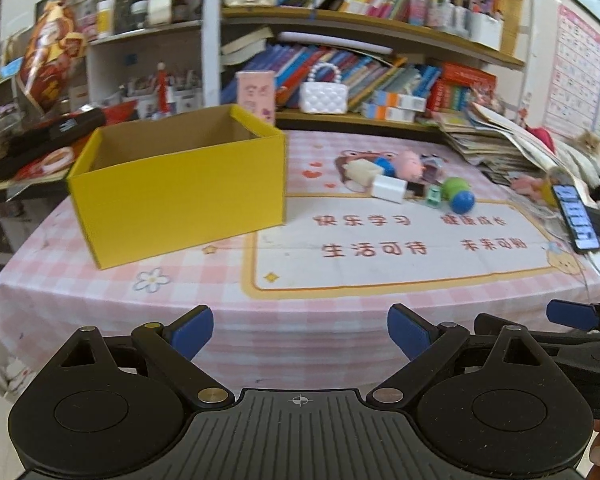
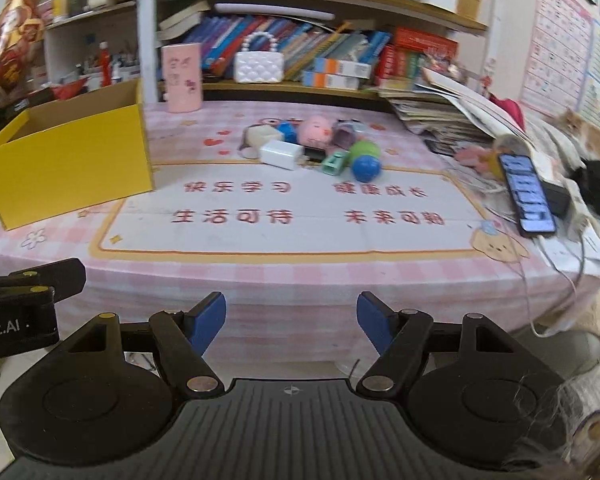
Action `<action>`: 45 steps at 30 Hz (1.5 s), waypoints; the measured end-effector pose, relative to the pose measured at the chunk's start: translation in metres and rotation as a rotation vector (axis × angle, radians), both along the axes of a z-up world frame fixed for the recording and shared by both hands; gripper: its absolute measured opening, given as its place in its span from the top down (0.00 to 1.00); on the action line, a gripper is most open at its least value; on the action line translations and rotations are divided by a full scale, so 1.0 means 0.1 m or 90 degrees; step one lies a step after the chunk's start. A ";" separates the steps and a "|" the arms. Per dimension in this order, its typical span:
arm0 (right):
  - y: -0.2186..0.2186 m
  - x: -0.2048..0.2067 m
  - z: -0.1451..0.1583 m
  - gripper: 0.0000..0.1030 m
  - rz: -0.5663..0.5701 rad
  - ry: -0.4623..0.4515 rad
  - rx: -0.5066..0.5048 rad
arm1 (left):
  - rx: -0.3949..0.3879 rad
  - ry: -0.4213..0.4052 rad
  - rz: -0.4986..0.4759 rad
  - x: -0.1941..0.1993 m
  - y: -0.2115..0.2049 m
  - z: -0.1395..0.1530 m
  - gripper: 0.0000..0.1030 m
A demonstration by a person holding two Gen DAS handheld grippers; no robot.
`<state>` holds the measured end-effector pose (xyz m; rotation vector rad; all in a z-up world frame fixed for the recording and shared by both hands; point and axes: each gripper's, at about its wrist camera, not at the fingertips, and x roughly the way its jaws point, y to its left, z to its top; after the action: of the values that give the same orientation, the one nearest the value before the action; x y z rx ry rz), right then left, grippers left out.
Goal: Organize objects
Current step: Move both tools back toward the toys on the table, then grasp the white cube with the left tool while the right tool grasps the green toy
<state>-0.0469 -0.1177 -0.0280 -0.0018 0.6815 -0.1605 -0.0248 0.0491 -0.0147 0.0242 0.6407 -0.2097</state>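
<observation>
Toys (image 2: 316,146) lie clustered on the worktop (image 2: 300,272) beside our empty yellow box (image 1: 180,184); both tools, left (image 1: 300,330) and right (image 2: 291,316), gape wide, ready to sort.

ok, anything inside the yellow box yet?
The yellow box is open-topped. Only bare brown inner walls show, with no items visible. Its floor is hidden behind the front wall in both views, so low-lying items can't be ruled out.

Both my cameras look forward from just off the near edge of the table (image 1: 100,300), toward the bookshelf (image 1: 380,28). My left view sits nearer the yellow box (image 1: 180,196); both share the box, the toy pile (image 2: 312,148) and the phone (image 2: 528,196).
</observation>
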 end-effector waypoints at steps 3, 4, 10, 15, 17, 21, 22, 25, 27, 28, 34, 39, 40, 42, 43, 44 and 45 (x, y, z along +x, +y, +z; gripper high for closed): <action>-0.09 -0.02 0.00 0.31 -0.020 0.001 0.002 | 0.002 0.001 -0.020 0.04 -0.11 0.00 0.07; -0.12 -0.02 -0.01 0.31 -0.026 0.001 0.003 | 0.003 0.002 -0.027 0.06 -0.15 -0.01 0.07; -0.34 0.03 -0.02 0.31 -0.059 0.008 0.006 | 0.009 0.007 -0.064 0.18 -0.42 -0.02 0.07; -0.55 0.14 -0.03 0.31 -0.079 0.017 0.013 | 0.017 0.009 -0.085 0.32 -0.63 -0.02 0.07; -0.62 0.21 -0.03 0.31 -0.081 0.021 0.014 | 0.011 0.012 -0.084 0.39 -0.66 -0.02 0.07; -0.70 0.36 -0.05 0.31 -0.070 0.034 0.014 | -0.005 0.027 -0.078 0.55 -0.72 -0.04 0.07; -0.72 0.40 -0.06 0.31 -0.067 0.036 0.015 | -0.006 0.030 -0.076 0.58 -0.74 -0.04 0.07; -0.79 0.54 -0.06 0.31 -0.062 0.041 0.020 | -0.006 0.037 -0.073 0.71 -0.79 -0.06 0.07; -0.85 0.65 -0.05 0.31 -0.060 0.043 0.023 | -0.008 0.039 -0.071 0.81 -0.84 -0.06 0.07; -0.88 0.70 -0.05 0.31 -0.059 0.043 0.024 | -0.009 0.038 -0.069 0.85 -0.87 -0.06 0.07; -1.04 1.05 -0.04 0.31 -0.040 0.044 0.024 | -0.008 0.045 -0.058 1.15 -1.05 -0.07 0.07; -1.18 1.32 -0.05 0.31 -0.024 0.049 0.029 | -0.004 0.053 -0.045 1.39 -1.20 -0.08 0.07; -1.22 1.36 -0.05 0.31 -0.022 0.049 0.031 | -0.004 0.054 -0.042 1.44 -1.23 -0.08 0.07; -1.29 1.48 -0.05 0.32 -0.016 0.049 0.033 | -0.004 0.053 -0.038 1.55 -1.31 -0.08 0.07; -1.33 1.55 -0.04 0.32 -0.016 0.048 0.036 | 0.000 0.050 -0.038 1.59 -1.34 -0.09 0.07; -1.38 1.62 -0.04 0.33 -0.015 0.046 0.041 | 0.006 0.047 -0.036 1.64 -1.38 -0.09 0.07; -1.42 1.69 -0.04 0.33 -0.014 0.044 0.047 | 0.014 0.043 -0.035 1.71 -1.43 -0.09 0.08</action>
<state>0.1219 -0.2597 -0.0319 0.0712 0.7567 -0.1574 0.1460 -0.0940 -0.0241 0.0562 0.7101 -0.2572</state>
